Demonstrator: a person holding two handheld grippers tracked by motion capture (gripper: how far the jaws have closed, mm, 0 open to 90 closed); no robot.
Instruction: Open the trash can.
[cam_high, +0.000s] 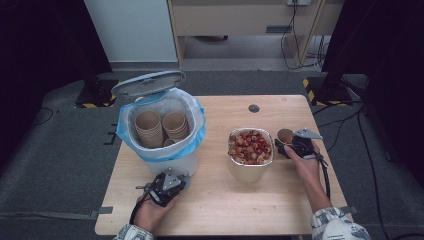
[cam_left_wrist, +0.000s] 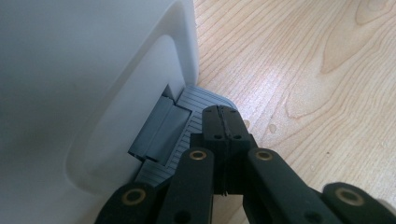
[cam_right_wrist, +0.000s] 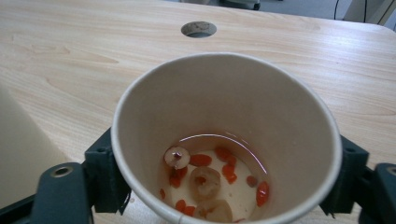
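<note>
Right tool (cam_high: 289, 145) pinching the paper cup (cam_right_wrist: 226, 140) upright just right of the bowl (cam_high: 251, 162) — bin (cam_high: 162, 127) well left — left tool (cam_left_wrist: 223, 122) pressed together, seemingly on its pedal (cam_left_wrist: 196, 128).

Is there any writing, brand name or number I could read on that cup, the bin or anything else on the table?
No readable text anywhere.
Paper cup in the right gripper: plain, no print.
White bin and its grey lid: no label visible.
Stacked cups in the bin: unmarked.
Tub of red and pale pieces: no label.
Yellow-and-black hazard stripes on the floor stands: a warning pattern, not words.
</note>
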